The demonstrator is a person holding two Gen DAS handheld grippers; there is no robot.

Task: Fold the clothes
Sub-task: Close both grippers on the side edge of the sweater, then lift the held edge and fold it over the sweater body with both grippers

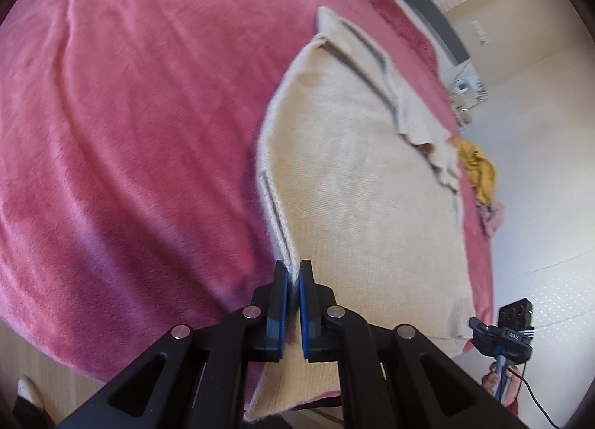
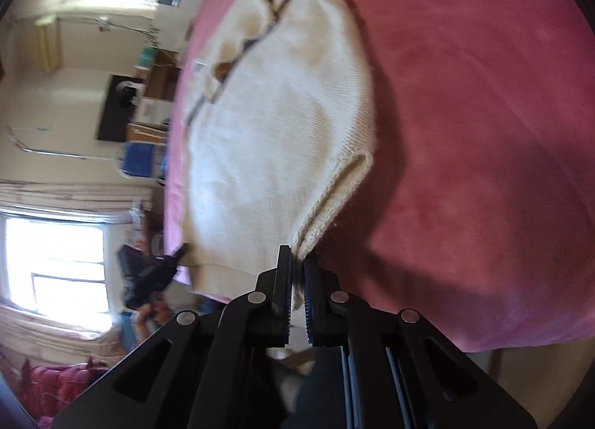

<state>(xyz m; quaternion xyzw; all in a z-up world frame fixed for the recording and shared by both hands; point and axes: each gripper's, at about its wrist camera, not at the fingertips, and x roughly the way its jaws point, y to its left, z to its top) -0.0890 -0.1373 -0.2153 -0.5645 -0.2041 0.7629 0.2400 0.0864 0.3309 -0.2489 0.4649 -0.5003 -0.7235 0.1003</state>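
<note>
a pink blanket (image 1: 130,124) is seen spread over the bed, filling the left part of the left wrist view. a cream sweater (image 1: 353,187) is laid flat on the blanket toward its right edge, with one sleeve (image 1: 375,60) folded across the body at the far end. the left hand-held gripper (image 1: 293,272) is pinched on a ribbed cuff (image 1: 280,228) at the sweater's near left edge, cloth being caught between the blue pads. a yellow cloth (image 1: 478,172) and a pink cloth (image 1: 494,218) are bunched at the bed's right edge. the right hand-held gripper (image 1: 479,328) is seen at the sweater's near right corner; its grip cannot be told from that view.

in the right wrist view, the right hand-held gripper (image 2: 297,272) is clamped on a ribbed cuff (image 2: 334,202) of the sweater (image 2: 267,131). the blanket (image 2: 483,131) fills the right of that view. this view is blurred.
</note>
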